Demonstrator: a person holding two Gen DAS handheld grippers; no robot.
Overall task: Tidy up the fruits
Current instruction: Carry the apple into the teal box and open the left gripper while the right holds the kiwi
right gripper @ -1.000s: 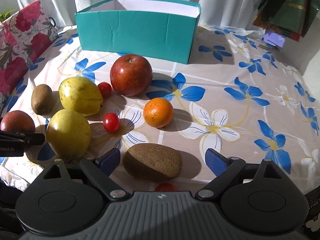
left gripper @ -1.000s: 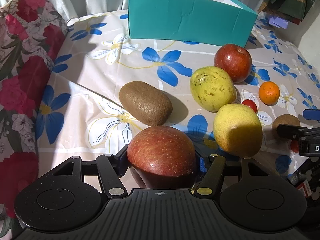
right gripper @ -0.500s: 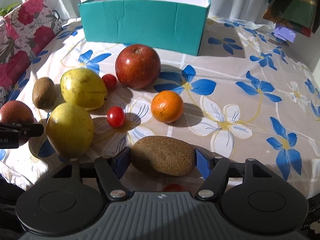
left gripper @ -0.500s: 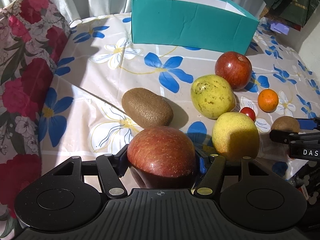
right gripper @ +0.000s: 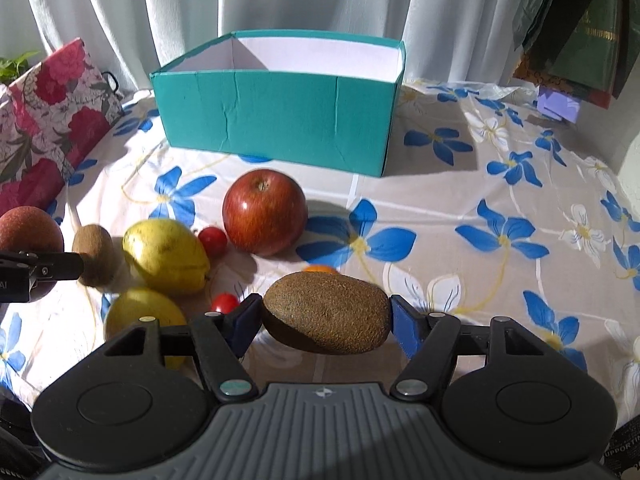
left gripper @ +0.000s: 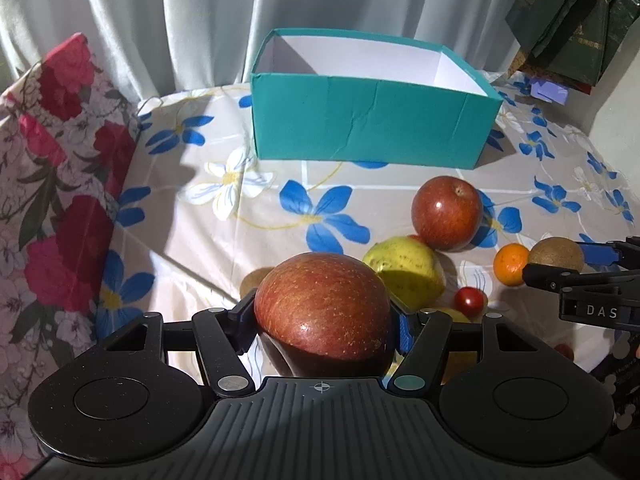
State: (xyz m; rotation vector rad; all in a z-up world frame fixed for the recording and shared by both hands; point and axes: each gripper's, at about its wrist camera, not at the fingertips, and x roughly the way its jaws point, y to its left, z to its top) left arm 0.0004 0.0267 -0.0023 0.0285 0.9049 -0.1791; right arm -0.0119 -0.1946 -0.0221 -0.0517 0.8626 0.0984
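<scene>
1. The left gripper (left gripper: 322, 324) is clamped on a large red apple (left gripper: 322, 312), held clear above the flowered tablecloth (left gripper: 200, 216) and tilted downward.
2. The right gripper (right gripper: 326, 320) pinches a kiwi (right gripper: 326, 314) by its ends, lifted off the cloth.
3. Between them lie two yellow fruits, possibly pears (right gripper: 164, 256), cherry tomatoes (right gripper: 213, 240), a second apple (right gripper: 264, 212), another kiwi (right gripper: 94, 254) and an orange (left gripper: 510, 264).
4. The teal box (right gripper: 276, 116) behind them shows bare white walls inside; its floor is hidden.
</scene>
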